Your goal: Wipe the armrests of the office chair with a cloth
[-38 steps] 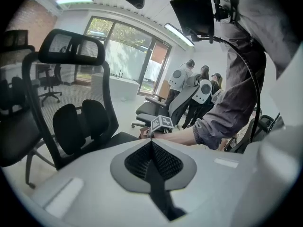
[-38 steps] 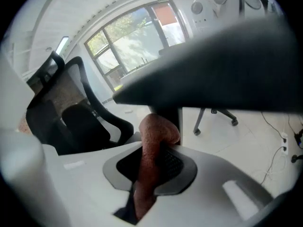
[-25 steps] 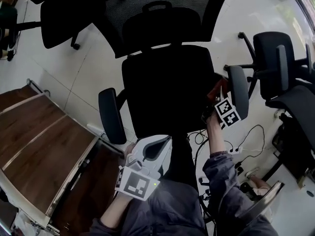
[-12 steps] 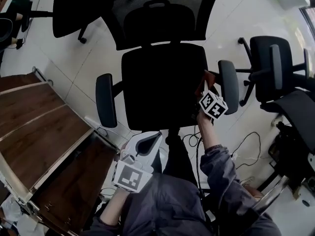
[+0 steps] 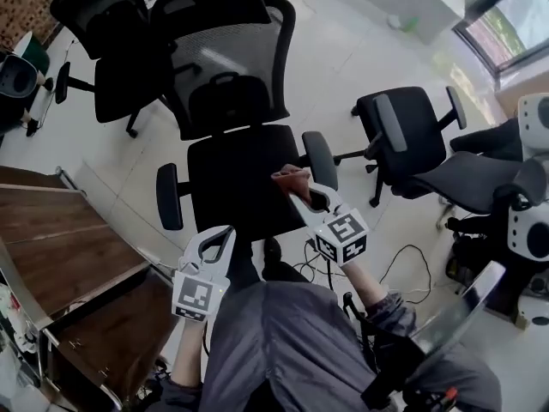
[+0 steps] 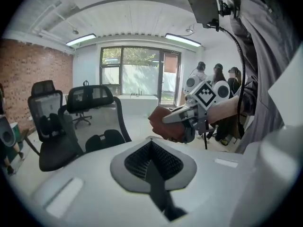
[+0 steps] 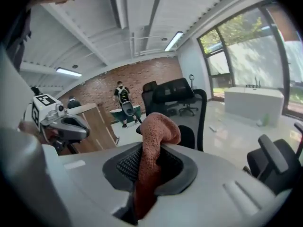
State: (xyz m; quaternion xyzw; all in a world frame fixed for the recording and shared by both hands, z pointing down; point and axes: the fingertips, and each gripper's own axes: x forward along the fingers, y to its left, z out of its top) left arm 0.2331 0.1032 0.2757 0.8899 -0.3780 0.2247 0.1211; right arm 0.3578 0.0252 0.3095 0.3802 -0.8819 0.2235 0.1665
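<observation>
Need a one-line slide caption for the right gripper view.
Right gripper, jaws shut on a rust-coloured cloth, in front of a black office chair.

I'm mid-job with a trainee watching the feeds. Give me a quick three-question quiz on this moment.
1. True or false: the left gripper is shut on the cloth.
2. The right gripper is shut on: A) nothing B) the cloth C) a cable
3. In the head view, is the cloth nearer the left armrest or the right armrest of the office chair (person's sides)?
Key: 1 false, its jaws are together on nothing; 2 B; 3 right.
</observation>
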